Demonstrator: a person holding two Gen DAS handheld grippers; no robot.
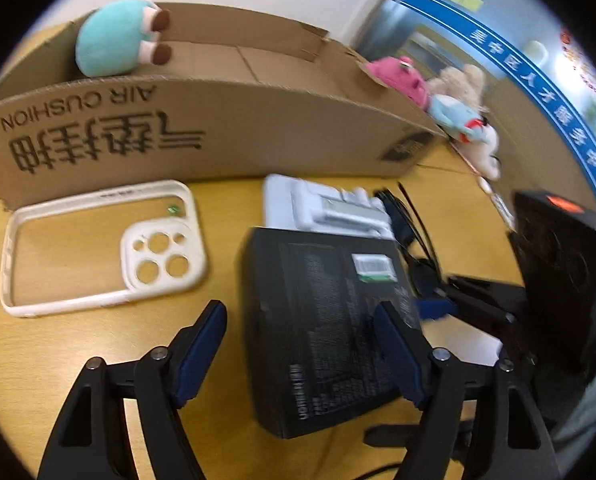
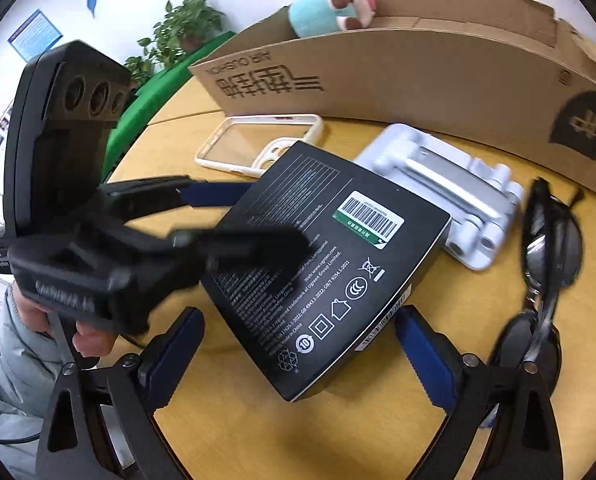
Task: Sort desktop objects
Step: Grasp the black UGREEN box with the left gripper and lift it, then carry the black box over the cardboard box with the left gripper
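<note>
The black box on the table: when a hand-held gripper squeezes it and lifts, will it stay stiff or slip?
The black box has flat faces and sharp edges, so it probably stays stiff. Its surface looks smooth, so it may slip somewhat. It lies flat on the table, so tipping or rolling seems unlikely.

Bare tabletop (image 1: 97, 344) before phone case (image 1: 101, 244); cardboard box (image 1: 217, 128) walling the rear.

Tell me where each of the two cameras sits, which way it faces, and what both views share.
Left wrist: behind the open left gripper, facing the black box, phone case and cardboard box; the right gripper shows at the right.
Right wrist: behind the open right gripper, facing the same black box; the left gripper and a hand show.
Shared: black box, phone case, white stand, cardboard box.
</note>
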